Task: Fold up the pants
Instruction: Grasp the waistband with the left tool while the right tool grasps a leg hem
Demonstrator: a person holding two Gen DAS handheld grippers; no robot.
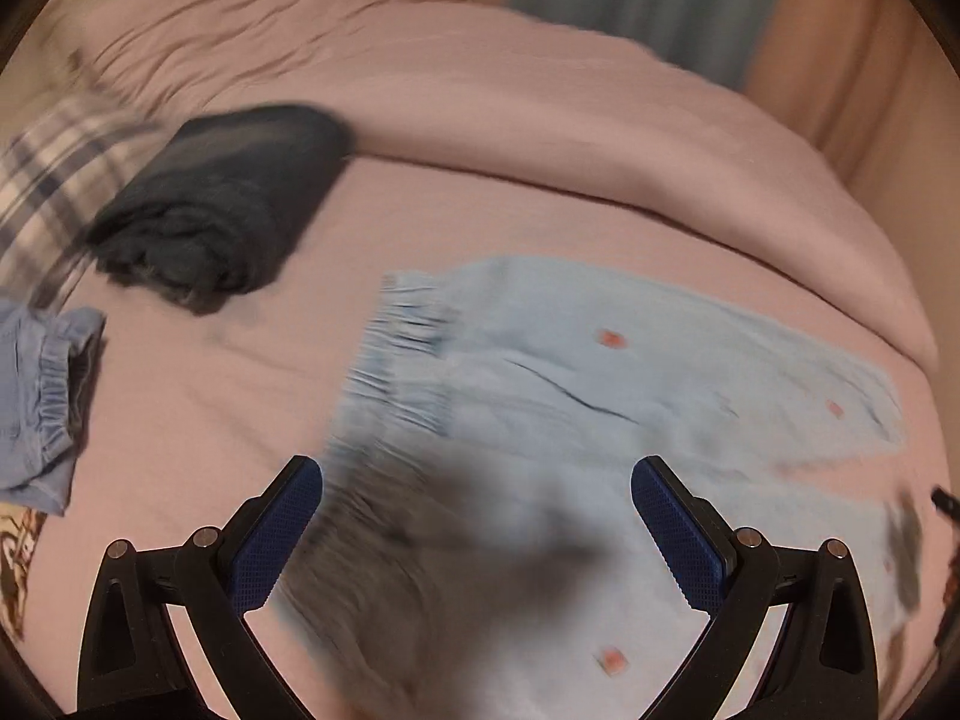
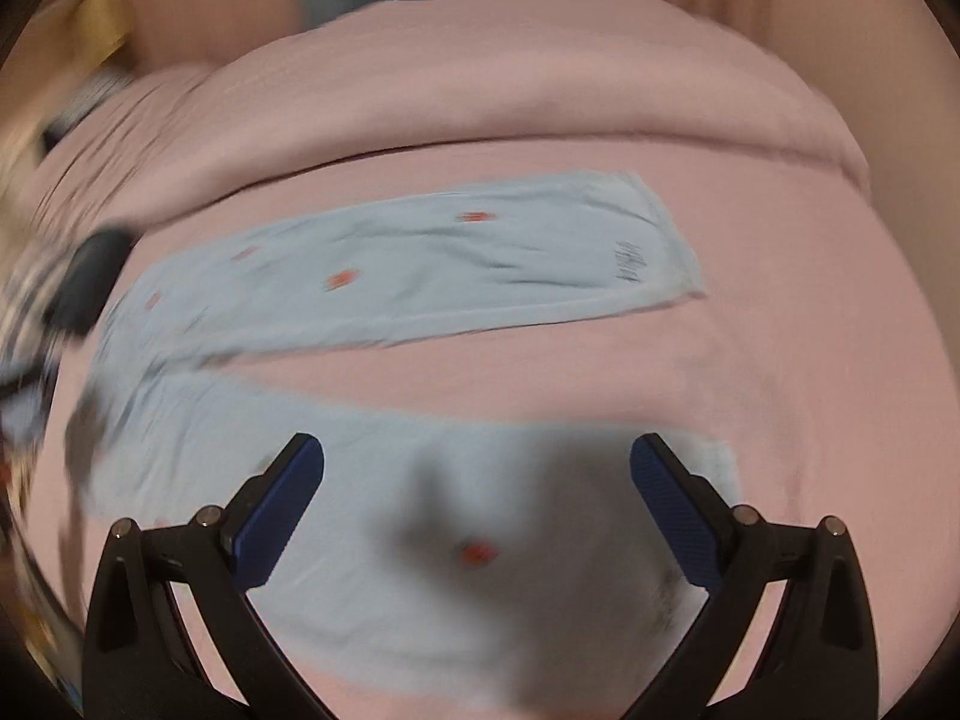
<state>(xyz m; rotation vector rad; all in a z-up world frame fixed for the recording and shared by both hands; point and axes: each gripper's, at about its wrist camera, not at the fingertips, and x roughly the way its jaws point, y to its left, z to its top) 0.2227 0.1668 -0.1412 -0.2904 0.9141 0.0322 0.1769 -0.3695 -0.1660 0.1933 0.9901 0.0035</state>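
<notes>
Pants (image 2: 456, 252): soft pale-blue fabric, gathered waistband (image 1: 402, 348)

Pants (image 1: 600, 384) spread on bed (image 1: 240, 408); folded garment (image 1: 222, 204) behind-left; duvet (image 1: 540, 120) behind

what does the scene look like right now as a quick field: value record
surface: pink bed sheet
pants: light blue pants with red spots, spread flat, legs apart
waistband: elastic waistband, at the left end
left hand-held gripper: open, over the waist end
right hand-held gripper: open, over the near leg
other clothes: dark folded garment, blue garment
image: motion-blurred
</notes>
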